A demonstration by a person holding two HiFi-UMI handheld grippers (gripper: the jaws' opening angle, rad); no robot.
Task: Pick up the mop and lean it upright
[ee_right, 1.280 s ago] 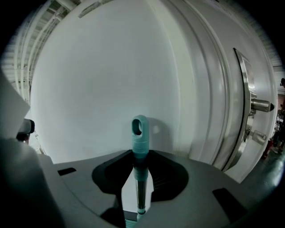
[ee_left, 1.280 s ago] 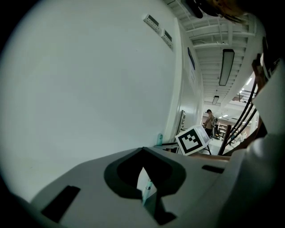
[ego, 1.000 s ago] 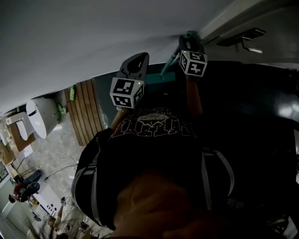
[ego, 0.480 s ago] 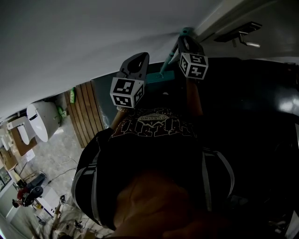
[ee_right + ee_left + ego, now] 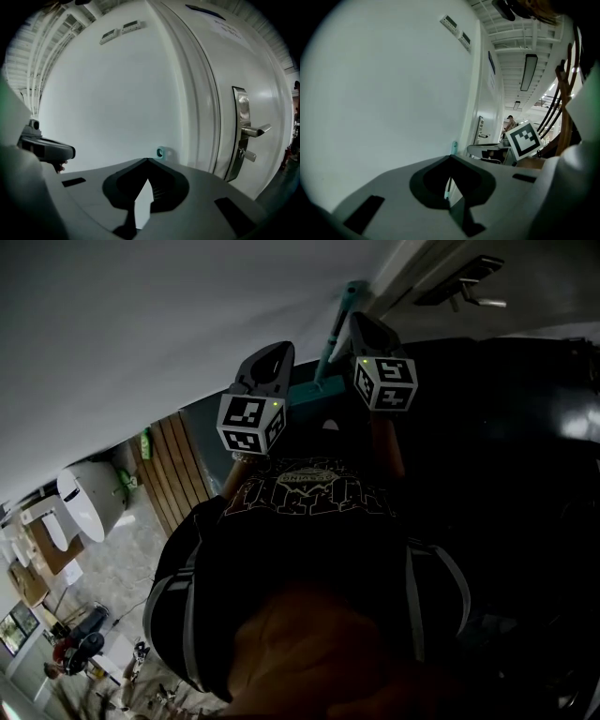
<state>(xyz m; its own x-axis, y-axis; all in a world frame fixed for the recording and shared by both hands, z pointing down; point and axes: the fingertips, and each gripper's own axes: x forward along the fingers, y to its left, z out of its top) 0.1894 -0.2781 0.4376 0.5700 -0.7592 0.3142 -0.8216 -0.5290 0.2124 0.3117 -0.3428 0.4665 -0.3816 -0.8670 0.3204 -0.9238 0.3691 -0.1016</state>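
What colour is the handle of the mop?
Teal; the mop handle shows best in the head view.

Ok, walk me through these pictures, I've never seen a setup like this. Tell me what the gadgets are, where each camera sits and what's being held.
There is no robot here. A person holds a hand-held claw in each hand. The head view comes from a camera on the person's head, looking down past their dark shirt. The left claw and right claw each carry a cube of square markers. The other two views come from cameras riding on the claws themselves. Both claws look closed, tips together, with nothing clamped. Ahead, the teal mop seems to lean upright against the white wall, beside a door with a metal handle.
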